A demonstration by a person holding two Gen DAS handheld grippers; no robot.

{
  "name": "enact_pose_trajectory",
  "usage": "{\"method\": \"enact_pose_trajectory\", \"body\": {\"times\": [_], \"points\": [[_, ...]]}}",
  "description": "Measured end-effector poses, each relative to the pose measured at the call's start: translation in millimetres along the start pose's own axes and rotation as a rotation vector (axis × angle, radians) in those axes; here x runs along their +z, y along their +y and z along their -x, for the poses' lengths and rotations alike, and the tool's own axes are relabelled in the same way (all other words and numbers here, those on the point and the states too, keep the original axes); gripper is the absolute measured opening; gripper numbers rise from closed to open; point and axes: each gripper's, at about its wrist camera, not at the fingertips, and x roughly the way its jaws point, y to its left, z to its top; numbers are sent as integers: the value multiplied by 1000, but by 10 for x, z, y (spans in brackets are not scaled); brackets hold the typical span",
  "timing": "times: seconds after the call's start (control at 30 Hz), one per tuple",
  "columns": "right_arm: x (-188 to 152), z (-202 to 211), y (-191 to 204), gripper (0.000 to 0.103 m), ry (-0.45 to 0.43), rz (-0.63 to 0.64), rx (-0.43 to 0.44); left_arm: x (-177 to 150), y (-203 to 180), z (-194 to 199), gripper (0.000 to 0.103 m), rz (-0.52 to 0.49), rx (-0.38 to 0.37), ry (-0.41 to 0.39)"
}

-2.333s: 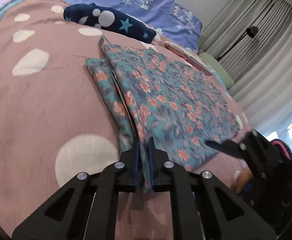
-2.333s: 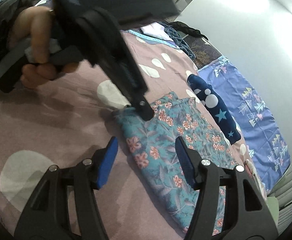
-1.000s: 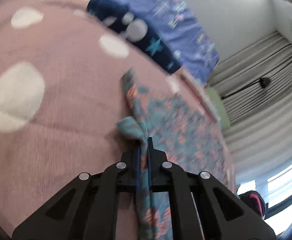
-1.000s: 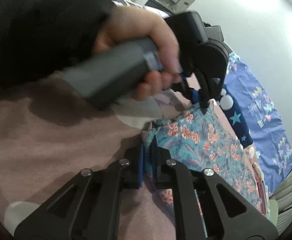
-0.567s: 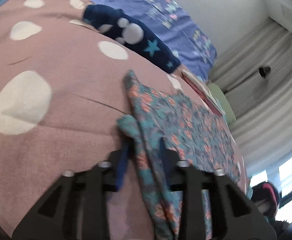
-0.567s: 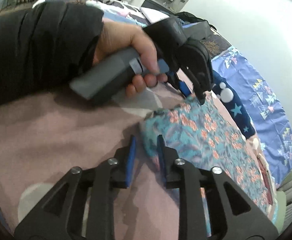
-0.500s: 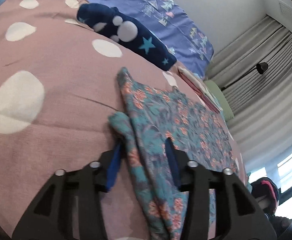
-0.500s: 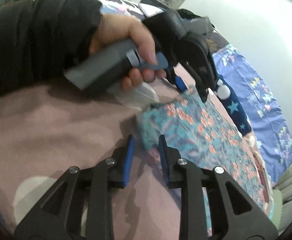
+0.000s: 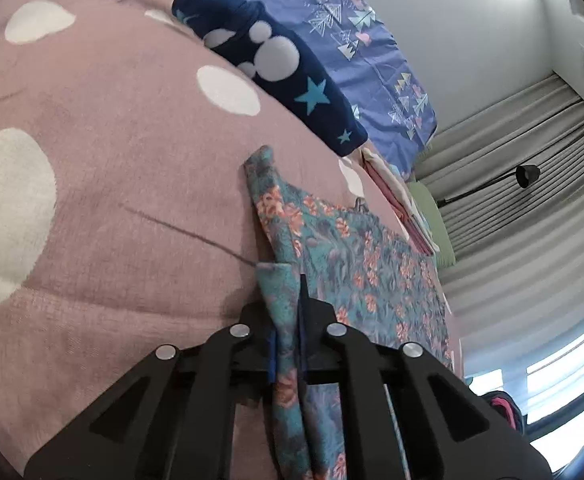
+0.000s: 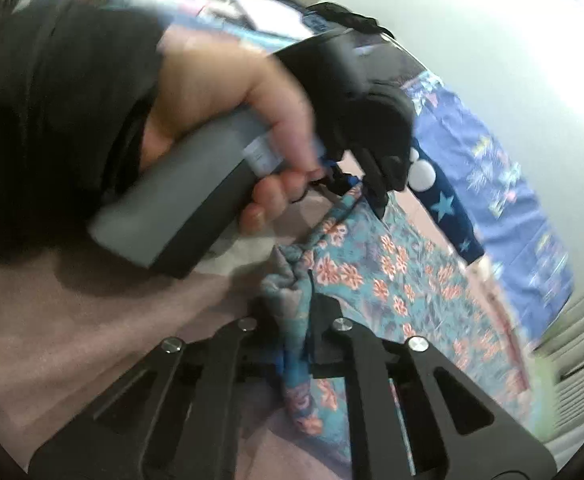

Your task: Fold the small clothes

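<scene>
both the left gripper (image 9: pixel 286 346) and the right gripper (image 10: pixel 296 344) are clenched on the near edge of the flowered cloth (image 9: pixel 355 264), whose long side stretches away from them toward the pillow (image 9: pixel 276 64).

Navy star-print roll (image 9: pixel 288 68) (beside blue sheet (image 9: pixel 371 60)) on pink bedspread (image 9: pixel 104 184).

We look across a bed covered by a dusty-pink blanket (image 9: pixel 124 184) with large white dots, spreading ahead and left of the fingers. Beyond them lies a navy cushion (image 9: pixel 276 68) with white circles and pale stars, then a blue sheet (image 9: pixel 363 52) printed with small triangles against a plain white wall (image 9: pixel 463 28). To the right hang grey pleated curtains (image 9: pixel 531 216), a black lamp (image 9: pixel 525 176), and a bright window (image 9: pixel 563 384).
</scene>
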Motion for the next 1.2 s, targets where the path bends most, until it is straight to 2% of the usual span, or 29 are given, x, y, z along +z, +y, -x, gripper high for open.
{"method": "enact_pose_trajectory", "body": {"times": [0.17,0.33,0.5,0.7,0.9,1.1,1.2], "points": [[1,331,-546,5,-69,-211,55,78,-270,87,7,-7,-24,-19],[-194,663,-1069,4,-133,-395,103,144,-783,96,7,-96,-21,-22],[-446,845,-1548,4,-163,-497,86,158,-1401,-71,7,-185,1,-1],[-971,1121,-2127,4,-196,-649,41,46,-2165,-520,7,-279,10,31],[-1626,1202,-2607,4,-179,-802,39,-187,-2714,-1121,7,-342,29,100],[-2191,1263,-2891,4,-167,-906,1,-481,-3187,-1736,7,-446,92,144],[-2454,1244,-3016,4,-150,-975,-1,-619,-3340,-2053,7,-486,135,198]]}}
